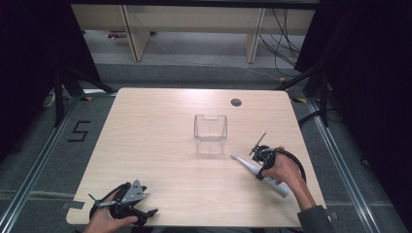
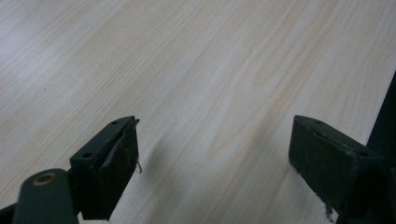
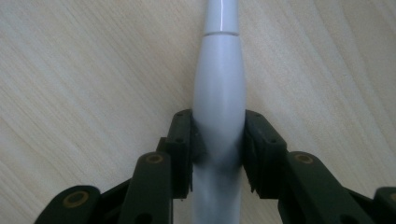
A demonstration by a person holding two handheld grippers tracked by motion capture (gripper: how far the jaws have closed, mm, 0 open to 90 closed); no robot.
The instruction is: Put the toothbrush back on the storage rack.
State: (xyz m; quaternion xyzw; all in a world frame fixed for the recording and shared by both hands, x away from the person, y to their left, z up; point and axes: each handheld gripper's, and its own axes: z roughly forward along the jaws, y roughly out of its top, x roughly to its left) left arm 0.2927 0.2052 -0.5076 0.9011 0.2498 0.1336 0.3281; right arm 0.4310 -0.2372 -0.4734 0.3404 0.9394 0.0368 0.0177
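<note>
A person's right gripper (image 3: 218, 144) clamps the thick middle of a white electric toothbrush (image 3: 219, 93) lying flat on the pale wooden counter (image 1: 160, 145), its black fingers (image 3: 183, 140) pressed against either flank of the handle. From between those fingers the body tapers forward past a seam into a slimmer neck; the butt end runs back beneath the gripper toward the hand. In the high view the toothbrush (image 1: 243, 162) lies slantwise, its narrow end aimed at a clear plastic container (image 1: 211, 134) standing upright near the fingers' far side, apart from the brush.

The brush looks like smooth, glossy hard plastic: stiff, unlikely to bend or crush, but rounded and probably slippery, so it could twist or slide out of a light pinch. Judged by its bulk, most of the weight sits in the fat handle, which makes the present hold at the widest section a sensible one; a grip on the thin neck would likely let the heavy end swing down.

The container appears empty, with thin see-through walls and an open top. It seems light enough to tip or skid if nudged.

The left gripper (image 2: 212, 158) rests low over bare wood at the counter's near edge, well away from the brush, its fingers (image 2: 112, 163) spread wide with nothing between them.
</note>
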